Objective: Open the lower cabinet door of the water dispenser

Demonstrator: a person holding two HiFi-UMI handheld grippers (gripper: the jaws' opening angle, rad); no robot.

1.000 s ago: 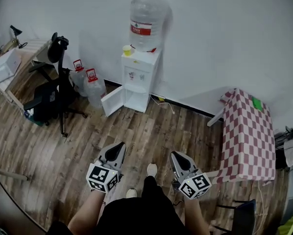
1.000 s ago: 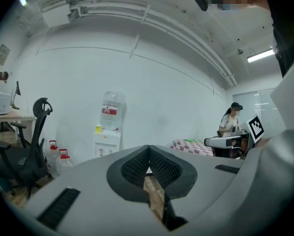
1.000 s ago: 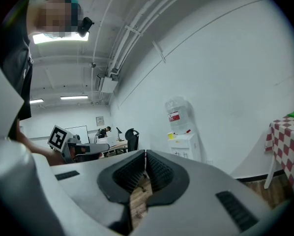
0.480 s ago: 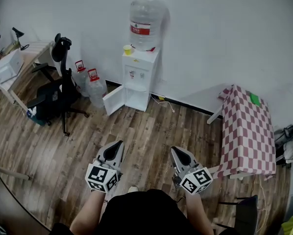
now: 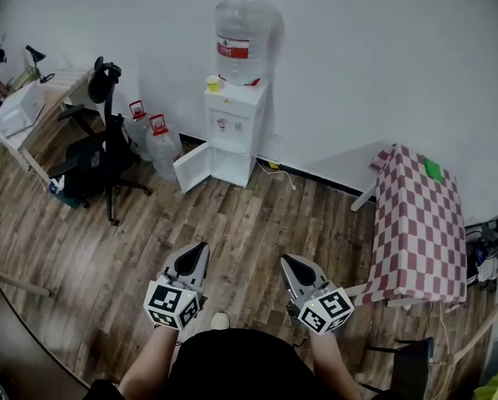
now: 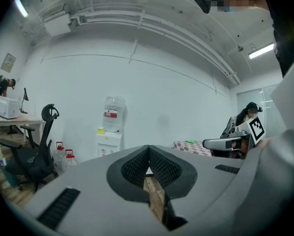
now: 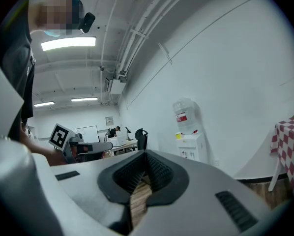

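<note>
The white water dispenser [image 5: 232,127] stands against the far wall with a large bottle [image 5: 236,36] on top. Its lower cabinet door [image 5: 191,167] hangs swung open to the left. Both grippers are held low over the wood floor, far short of the dispenser. My left gripper [image 5: 202,247] is shut and empty, and so is my right gripper [image 5: 285,260]. In the left gripper view the dispenser [image 6: 109,142] is small beyond the shut left gripper [image 6: 148,150]. The right gripper view shows the dispenser [image 7: 191,144] past the shut right gripper [image 7: 146,154].
Two water jugs [image 5: 149,140] and a black office chair [image 5: 99,152] stand left of the dispenser. A desk [image 5: 24,111] sits at the far left with a person beside it. A checkered table [image 5: 420,223] is on the right. A yellow cup [image 5: 213,83] tops the dispenser.
The person has stepped, and a shoe seen between the grippers is gone from view. The right gripper has drifted a little left. Both stay shut, and the cabinet door stays open.
</note>
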